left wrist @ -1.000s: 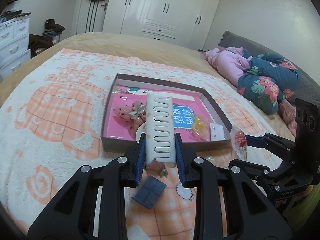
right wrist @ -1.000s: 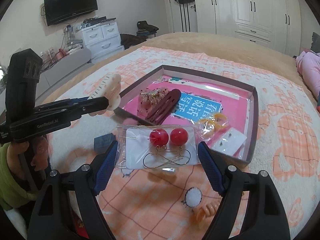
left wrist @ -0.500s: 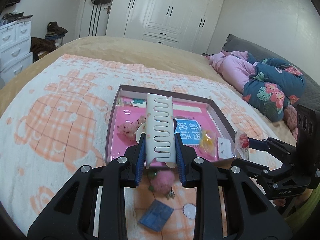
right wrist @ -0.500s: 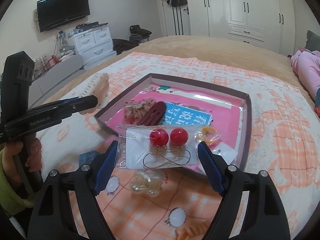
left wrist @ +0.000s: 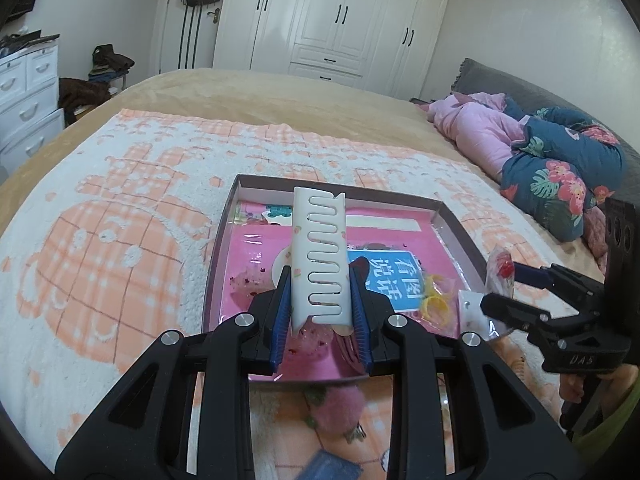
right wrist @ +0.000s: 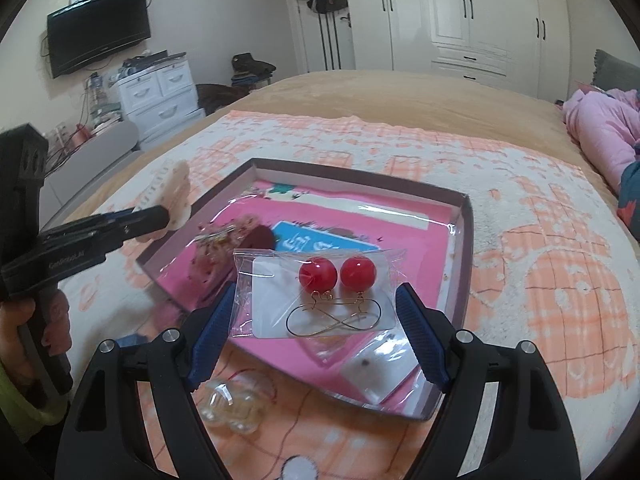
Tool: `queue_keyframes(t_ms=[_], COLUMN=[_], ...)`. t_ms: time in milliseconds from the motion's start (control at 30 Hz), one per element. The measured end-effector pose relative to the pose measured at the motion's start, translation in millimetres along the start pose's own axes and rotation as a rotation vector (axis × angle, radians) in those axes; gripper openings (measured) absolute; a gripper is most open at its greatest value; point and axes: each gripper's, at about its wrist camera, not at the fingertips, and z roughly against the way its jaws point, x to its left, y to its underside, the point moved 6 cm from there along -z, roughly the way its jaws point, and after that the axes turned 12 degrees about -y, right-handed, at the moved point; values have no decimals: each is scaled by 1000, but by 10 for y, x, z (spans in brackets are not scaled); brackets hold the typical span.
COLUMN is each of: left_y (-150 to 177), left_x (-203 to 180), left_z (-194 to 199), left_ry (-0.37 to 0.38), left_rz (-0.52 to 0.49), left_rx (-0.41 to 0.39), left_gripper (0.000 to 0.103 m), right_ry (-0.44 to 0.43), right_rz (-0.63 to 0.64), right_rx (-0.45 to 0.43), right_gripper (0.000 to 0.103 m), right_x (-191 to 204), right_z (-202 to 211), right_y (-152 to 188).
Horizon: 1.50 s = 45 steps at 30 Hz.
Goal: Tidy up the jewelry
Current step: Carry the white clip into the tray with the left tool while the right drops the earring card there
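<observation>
White plastic fills your left gripper (left wrist: 320, 320): the blue fingers (left wrist: 280, 320) clench the lower end of a wavy-slotted hair clip (left wrist: 318, 256), which stands upright between them and rises above the near part of the tray (left wrist: 460, 228). Your right gripper (right wrist: 316, 336) stands wide, and the clear bag of red ball earrings (right wrist: 320, 292) spans the gap; its left edge touches the left finger (right wrist: 212, 332), its right edge reaches the right one, so the bag is held by its sides, hanging over the tray's near corner.

The tray is a shallow brown-walled box lid on the peach-and-white blanket (left wrist: 120, 240), which covers the bed. Its floor is glossy pink with a blue printed label (left wrist: 392, 276). In it lie a speckled pink clip (right wrist: 208, 260) and a dark red clip (right wrist: 262, 236) at the left side, yellow rings in a bag (left wrist: 434, 300) towards the right, and a small white card in a clear sleeve (right wrist: 380, 372) at the near right corner.

Outside the tray, on the blanket, rest a clear bead cluster (right wrist: 236, 404), a pink pompom (left wrist: 340, 404) and a small blue box (left wrist: 332, 468), all just before the near wall.
</observation>
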Motion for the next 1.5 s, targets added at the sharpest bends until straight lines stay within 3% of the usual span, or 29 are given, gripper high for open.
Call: queue_keyframes(t_ms=[467,1067,1500], left_y=[58,81,104], left_x=[30,-25,-71], left_z=[-259,-543,-544], left_ry=[-4,-1,17], left_rz=[-6,-44,-59], left_rx=[26,77,78], left_gripper=[20,20,20], right_ry=[57,118,103], right_rz=[-32,-53,-79], right_rx=[16,110,76], right_gripper=[77,78,85], right_x=[-328,-507,-466], right_z=[-245,-588,-480], right_y=[-121,-4,43])
